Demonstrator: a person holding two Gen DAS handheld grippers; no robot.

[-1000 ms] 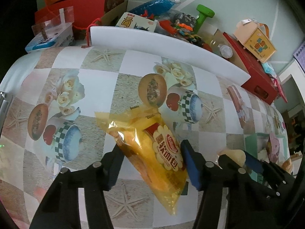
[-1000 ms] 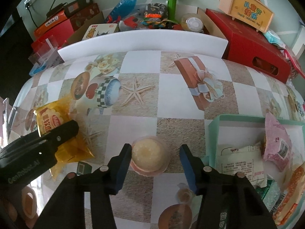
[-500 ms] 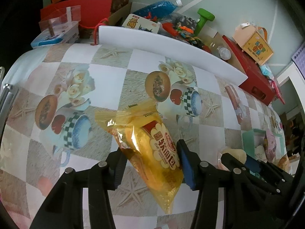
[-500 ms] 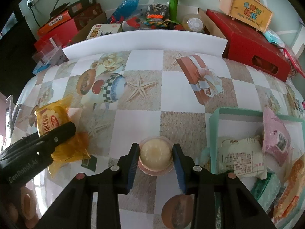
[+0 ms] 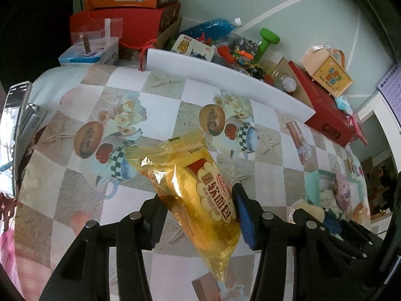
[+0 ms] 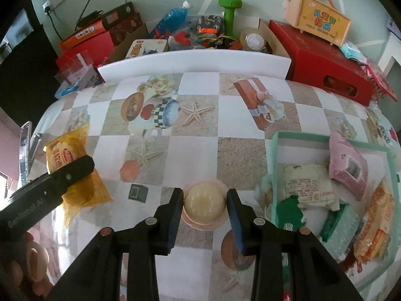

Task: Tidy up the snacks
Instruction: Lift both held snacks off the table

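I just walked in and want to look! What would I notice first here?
Probably the shiny yellow bread bag pinched in the left tool, low in the middle. Then the round pudding cup squeezed by the right tool, beside the green box stuffed with snacks.

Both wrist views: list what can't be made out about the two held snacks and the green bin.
- Yellow bread bag: left wrist view, its lower tip is cut off by the bottom edge.
- Round pudding cup: right wrist view, its sides are covered by the right gripper pads.
- Green bin: right wrist view, its right part runs off the edge; wrapper print is too small to read.
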